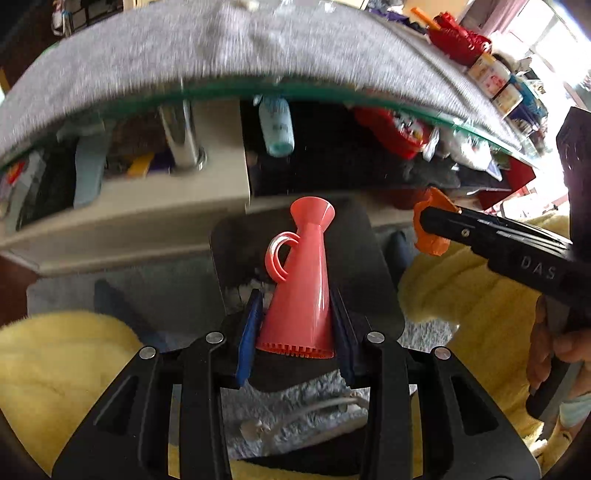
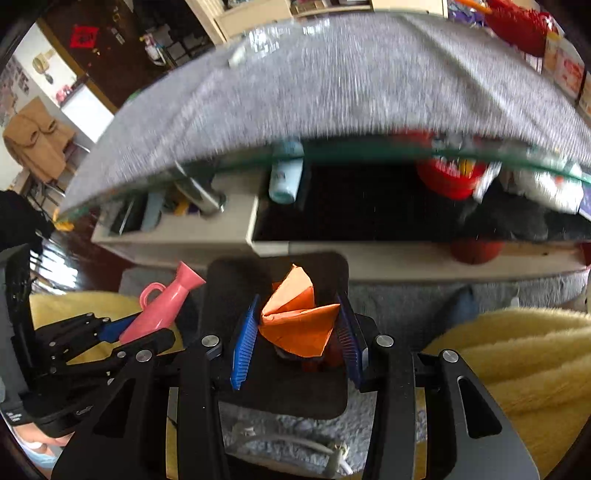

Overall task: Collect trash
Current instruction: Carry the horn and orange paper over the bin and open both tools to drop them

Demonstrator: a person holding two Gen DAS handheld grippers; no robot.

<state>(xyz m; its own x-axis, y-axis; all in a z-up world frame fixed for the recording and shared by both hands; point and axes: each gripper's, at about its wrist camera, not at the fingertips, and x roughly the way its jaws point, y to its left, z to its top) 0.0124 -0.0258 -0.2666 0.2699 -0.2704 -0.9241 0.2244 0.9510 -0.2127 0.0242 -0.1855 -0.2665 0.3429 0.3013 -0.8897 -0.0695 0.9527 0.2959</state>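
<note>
We see a pink vase of smooth, glossy plastic and a piece of orange paper, matt and creased. The bin looks like dark matt plastic. The table's top is a grey cloth, rough and woolly, over a glass edge. The yellow blanket is fluffy; the table leg is shiny metal.

A glass-topped coffee table draped with a grey woven cloth spans ahead, above a cream lower shelf crowded with clutter. Grey shaggy carpet lies below. Far left, a dark wooden door; daylight floods a window far right.
</note>
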